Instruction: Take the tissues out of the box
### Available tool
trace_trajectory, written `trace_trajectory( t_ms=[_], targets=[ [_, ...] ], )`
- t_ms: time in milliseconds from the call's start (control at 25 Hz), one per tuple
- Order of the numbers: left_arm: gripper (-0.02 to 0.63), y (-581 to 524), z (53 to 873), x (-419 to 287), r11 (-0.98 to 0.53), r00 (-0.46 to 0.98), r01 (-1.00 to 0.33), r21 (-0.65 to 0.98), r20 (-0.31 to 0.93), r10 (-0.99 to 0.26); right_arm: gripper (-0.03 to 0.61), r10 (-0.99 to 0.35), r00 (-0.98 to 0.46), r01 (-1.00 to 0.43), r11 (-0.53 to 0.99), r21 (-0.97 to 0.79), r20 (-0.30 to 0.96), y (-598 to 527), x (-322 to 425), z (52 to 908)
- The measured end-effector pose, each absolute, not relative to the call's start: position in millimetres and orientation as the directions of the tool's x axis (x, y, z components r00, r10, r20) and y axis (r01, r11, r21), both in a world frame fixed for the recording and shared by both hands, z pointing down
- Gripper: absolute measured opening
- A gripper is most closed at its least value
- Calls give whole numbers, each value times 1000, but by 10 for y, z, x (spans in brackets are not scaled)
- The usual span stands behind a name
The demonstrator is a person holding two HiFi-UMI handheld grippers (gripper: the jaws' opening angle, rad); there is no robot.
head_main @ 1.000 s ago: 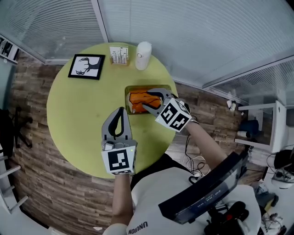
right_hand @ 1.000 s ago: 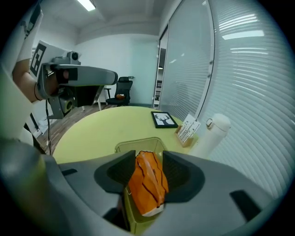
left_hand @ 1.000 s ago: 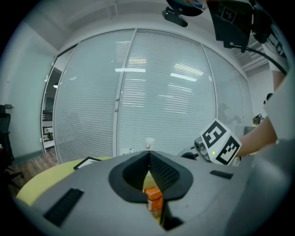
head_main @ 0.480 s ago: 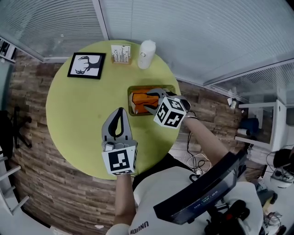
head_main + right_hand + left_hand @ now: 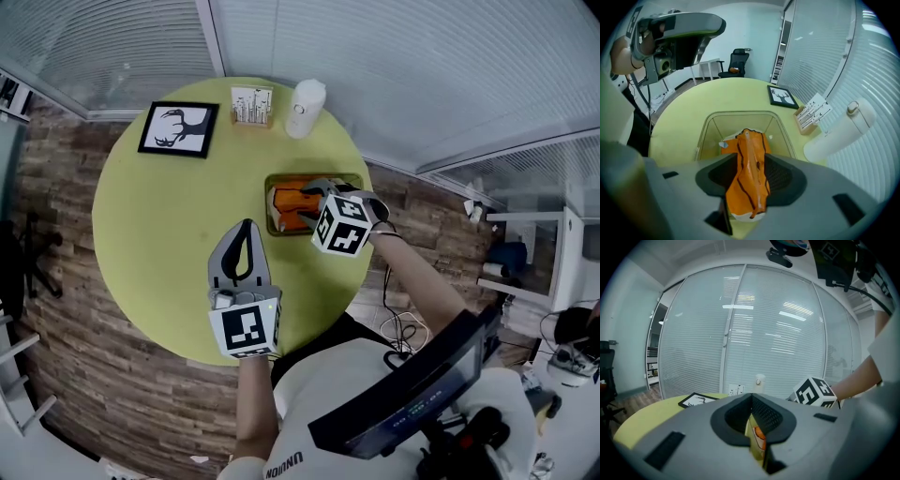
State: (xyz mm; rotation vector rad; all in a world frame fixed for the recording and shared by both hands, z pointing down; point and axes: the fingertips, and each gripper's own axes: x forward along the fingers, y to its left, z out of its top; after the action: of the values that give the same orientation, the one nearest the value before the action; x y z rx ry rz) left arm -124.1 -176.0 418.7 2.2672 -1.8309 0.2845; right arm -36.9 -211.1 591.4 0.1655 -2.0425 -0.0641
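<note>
An office: blind-covered glass partitions [image 5: 764, 333], a swivel chair [image 5: 738, 60].

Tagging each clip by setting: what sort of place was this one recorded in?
Most likely an office meeting room. It has glass partition walls fitted with blinds, a black office chair beyond the table, and a small round green table with a framed picture on it.
</note>
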Motion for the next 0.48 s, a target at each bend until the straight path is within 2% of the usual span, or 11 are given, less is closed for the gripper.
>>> trace_trajectory(
  t_ms=[200, 480],
  targets=[
    [12, -1754, 4216, -1265, -200, 205, -979, 45, 281, -938, 190, -143, -430, -72, 990, 124, 891, -2112, -353, 5983],
    [12, -1751, 4221, -1270, -196, 202, -979, 47, 286, -937, 120, -143, -408, -64, 990, 128, 902, -2117, -329, 6038]
  ],
)
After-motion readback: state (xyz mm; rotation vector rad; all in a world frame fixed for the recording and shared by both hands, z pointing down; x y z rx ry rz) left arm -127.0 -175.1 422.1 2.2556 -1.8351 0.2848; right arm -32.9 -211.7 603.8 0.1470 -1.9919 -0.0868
